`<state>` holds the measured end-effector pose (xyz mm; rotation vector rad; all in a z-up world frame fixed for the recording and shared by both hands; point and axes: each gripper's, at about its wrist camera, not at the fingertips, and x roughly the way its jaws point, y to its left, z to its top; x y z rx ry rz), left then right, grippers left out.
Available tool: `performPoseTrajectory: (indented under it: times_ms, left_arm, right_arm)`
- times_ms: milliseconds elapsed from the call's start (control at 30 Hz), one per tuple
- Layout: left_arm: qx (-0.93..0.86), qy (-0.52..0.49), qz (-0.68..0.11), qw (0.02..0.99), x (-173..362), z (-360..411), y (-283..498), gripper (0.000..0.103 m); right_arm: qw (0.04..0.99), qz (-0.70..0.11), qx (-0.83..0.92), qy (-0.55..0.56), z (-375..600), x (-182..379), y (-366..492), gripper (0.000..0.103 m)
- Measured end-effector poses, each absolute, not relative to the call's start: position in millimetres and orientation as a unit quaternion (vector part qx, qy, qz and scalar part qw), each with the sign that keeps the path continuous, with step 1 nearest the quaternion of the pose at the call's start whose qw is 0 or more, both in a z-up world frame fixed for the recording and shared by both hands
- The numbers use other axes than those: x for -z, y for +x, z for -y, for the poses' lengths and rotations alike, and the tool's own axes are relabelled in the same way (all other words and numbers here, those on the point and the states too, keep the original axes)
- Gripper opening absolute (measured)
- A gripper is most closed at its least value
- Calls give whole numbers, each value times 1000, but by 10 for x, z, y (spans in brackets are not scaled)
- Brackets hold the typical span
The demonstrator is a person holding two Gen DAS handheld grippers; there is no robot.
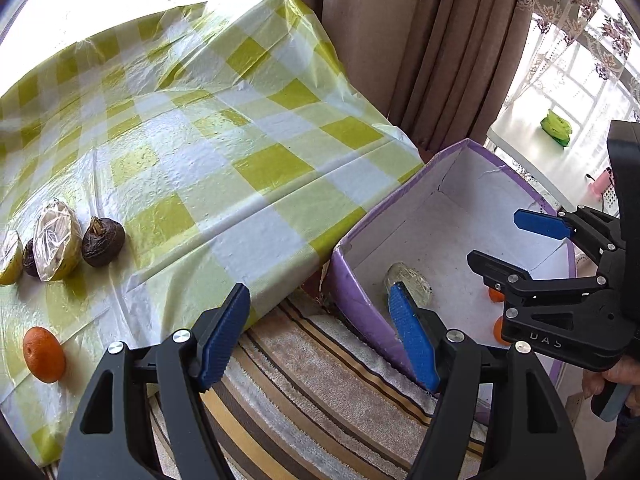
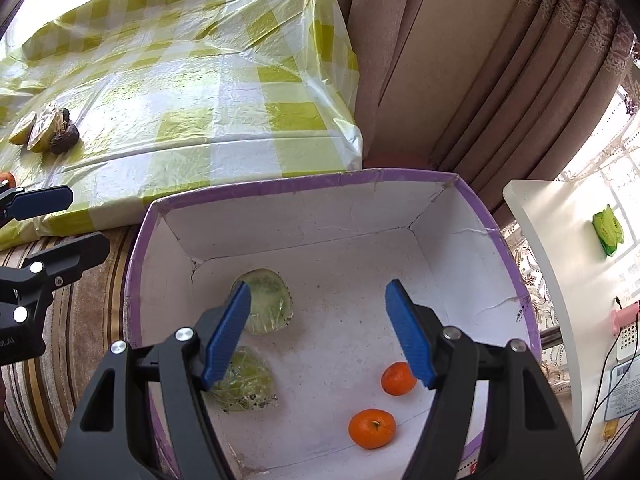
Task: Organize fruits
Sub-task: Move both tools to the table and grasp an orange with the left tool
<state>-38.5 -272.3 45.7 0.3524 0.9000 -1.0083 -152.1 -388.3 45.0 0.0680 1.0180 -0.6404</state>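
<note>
The table (image 1: 208,128), under a yellow-and-white checked plastic cover, fills the upper left of both views, its right edge dropping away beside the brown curtain (image 1: 420,40); most of its surface is bare, open room; a striped cloth (image 1: 320,380) lies lower, along its near edge; on that cloth, just off the table's near right corner, stands the purple box (image 2: 136,280), open-topped, with white inner walls cracked in places; the right claw (image 2: 320,332) hangs above the box with its blue pads apart and nothing between them; below it on the box floor lie two wrapped green fruit halves (image 2: 266,300), partly hidden behind the left pad, and two oranges (image 2: 372,428), one near the right pad and one nearer the camera; the left claw (image 1: 320,336) hovers over the striped cloth between the table's near edge and the box's left wall, likewise spread wide and empty; well to its left, near the table's near left edge, sit a dark wrinkled fruit (image 1: 103,242), a plastic-wrapped fruit half (image 1: 56,246) touching a second dark fruit mostly hidden behind it, and another yellow-green piece cut off by the frame; a lone orange (image 1: 44,354) rests apart, closer to the near edge; what the wrapped halves are is hard to make out through the film.
</note>
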Motion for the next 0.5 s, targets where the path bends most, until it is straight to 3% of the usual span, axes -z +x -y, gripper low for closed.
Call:
performPoseTrajectory:
  times_ms: [500]
  left_arm:
    - [399, 163, -386, 816, -536, 2305, -152, 69]
  right_arm:
    - [844, -471, 256, 20, 3558, -504, -1205, 70]
